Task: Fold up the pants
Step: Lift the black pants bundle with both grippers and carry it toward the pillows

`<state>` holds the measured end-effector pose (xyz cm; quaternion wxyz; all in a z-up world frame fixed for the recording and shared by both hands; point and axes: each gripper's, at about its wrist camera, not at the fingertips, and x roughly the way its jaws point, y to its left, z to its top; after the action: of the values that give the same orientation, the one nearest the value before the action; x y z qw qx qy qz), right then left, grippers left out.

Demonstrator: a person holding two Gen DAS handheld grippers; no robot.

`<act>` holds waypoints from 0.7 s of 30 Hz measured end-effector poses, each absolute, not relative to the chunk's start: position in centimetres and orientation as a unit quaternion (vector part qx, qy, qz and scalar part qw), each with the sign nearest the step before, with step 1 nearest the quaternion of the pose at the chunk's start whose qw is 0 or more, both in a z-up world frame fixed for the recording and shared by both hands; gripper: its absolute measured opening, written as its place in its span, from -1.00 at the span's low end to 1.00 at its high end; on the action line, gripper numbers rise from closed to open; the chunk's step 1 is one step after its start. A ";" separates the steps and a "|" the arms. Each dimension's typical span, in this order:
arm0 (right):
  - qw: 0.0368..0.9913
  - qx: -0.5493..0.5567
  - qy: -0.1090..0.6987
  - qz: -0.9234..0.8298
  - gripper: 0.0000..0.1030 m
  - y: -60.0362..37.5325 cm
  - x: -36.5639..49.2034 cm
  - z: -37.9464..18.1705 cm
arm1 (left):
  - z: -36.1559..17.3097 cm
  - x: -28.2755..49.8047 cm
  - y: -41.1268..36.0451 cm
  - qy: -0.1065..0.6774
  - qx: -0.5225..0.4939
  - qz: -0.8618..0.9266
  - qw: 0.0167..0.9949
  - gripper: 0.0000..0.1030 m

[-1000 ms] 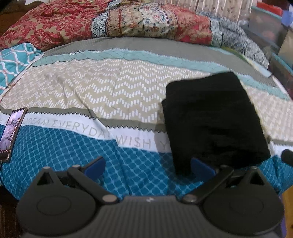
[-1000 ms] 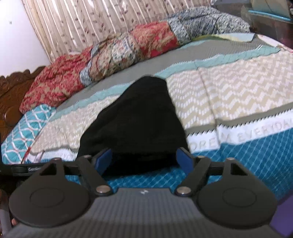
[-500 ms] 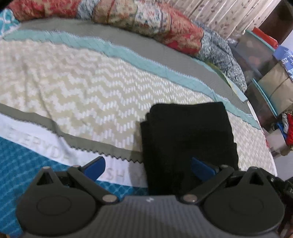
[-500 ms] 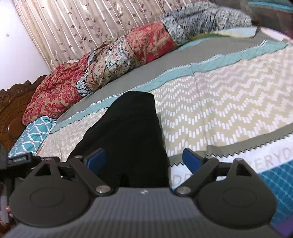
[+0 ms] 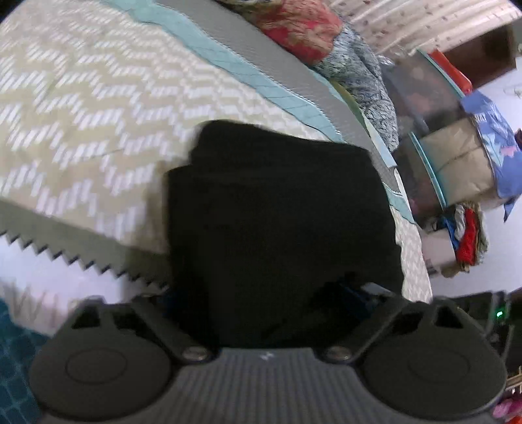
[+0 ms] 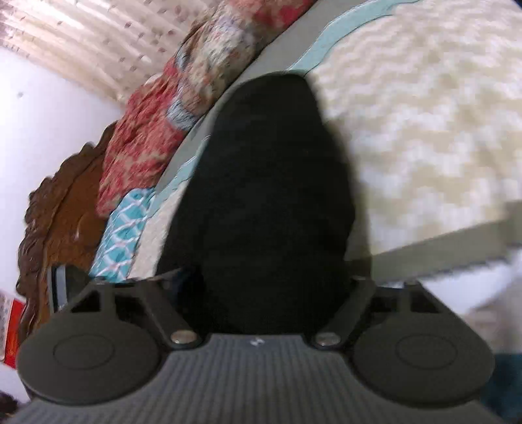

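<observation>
The bed (image 5: 98, 107) wears a sheet banded in cream chevrons, grey, teal and white. Folded black pants (image 5: 277, 212) lie flat on it at centre, and a red floral quilt (image 5: 303, 29) is heaped along its edge toward one o'clock.

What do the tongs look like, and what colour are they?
Both tongs look alike. The left tongs and the right tongs each have a dark grey ribbed body, two big round black discs, black link arms with shiny silver pins, and a tiny white mark in the middle. The left ones show blue pads.
</observation>
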<state>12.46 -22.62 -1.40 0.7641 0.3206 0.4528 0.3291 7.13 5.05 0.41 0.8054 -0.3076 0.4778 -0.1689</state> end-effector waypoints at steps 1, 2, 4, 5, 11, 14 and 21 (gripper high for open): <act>0.763 0.315 0.446 0.346 0.19 -22.1 12.4 -0.5 | 1.1 7.3 5.1 0.473 -0.309 -0.176 0.806 0.65; 0.762 0.317 0.438 0.358 0.15 -21.9 12.5 0.4 | 1.8 7.5 5.5 0.465 -0.320 -0.184 0.805 0.63; 0.765 0.324 0.410 0.376 0.12 -21.8 13.1 2.4 | 3.9 8.5 6.5 0.436 -0.336 -0.198 0.811 0.62; 0.767 0.328 0.395 0.384 0.11 -21.7 13.6 3.3 | 5.0 9.1 6.8 0.420 -0.330 -0.201 0.821 0.62; 0.798 0.320 0.306 0.409 0.11 -19.6 19.9 6.8 | 10.6 16.5 7.5 0.353 -0.229 -0.175 0.890 0.61; 0.796 0.345 0.298 0.397 0.11 -18.4 25.0 5.6 | 10.4 21.9 8.0 0.350 -0.194 -0.147 0.905 0.62; 0.822 0.325 0.388 0.263 0.14 -15.8 32.7 -1.1 | 1.8 31.6 7.2 0.450 -0.148 -0.024 0.880 0.69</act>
<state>32.70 -15.82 -1.11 0.8217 0.3246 0.3880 0.2625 31.64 7.21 1.83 0.8804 -0.1480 0.4499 -0.0240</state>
